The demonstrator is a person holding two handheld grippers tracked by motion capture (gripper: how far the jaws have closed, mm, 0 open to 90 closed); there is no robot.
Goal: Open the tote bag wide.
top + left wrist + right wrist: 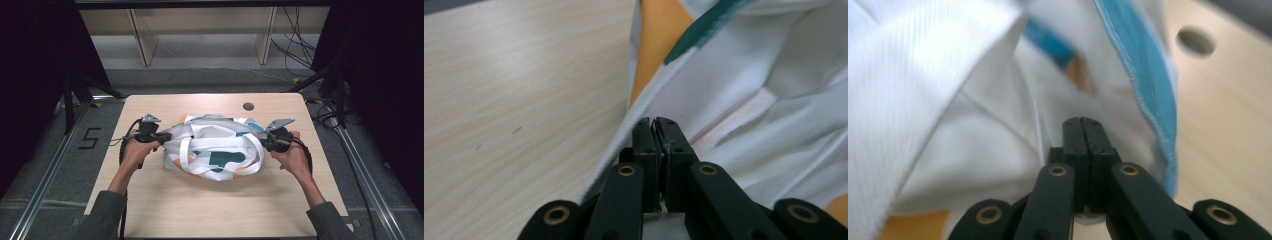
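bag: a white cloth bag (215, 147) with orange, teal and blue patches, crumpled in a heap with its white straps looped over it; it lies on the counter (150, 200) about midway between the left and right edges, nearer the far edge than the near one
long axis: the heap runs left to right, along the line that joins the two hands
left tongs (162, 136): at the bag's left end, pointing right into it; in the left gripper view the left tongs (655, 122) are closed, with what looks like a thin bit of cloth pinched between the pads, beside a ribbed white seam (644, 107)
right tongs (265, 140): at the bag's right end, pointing left into it; in the right gripper view the right tongs (1082, 122) are pressed together with white cloth around the tips and a blue hem (1148, 95) just beside them; likely gripping the fabric, though the pinch itself is hidden
which hand is nearer: neither; each touches its own end
what the coming move turns on: the bag lies between the tongs, so drawing the hands apart along the long axis would likely stretch it flat
far side: a round cable hole (248, 106) in the counter, beyond the bag toward the far edge, apart from it
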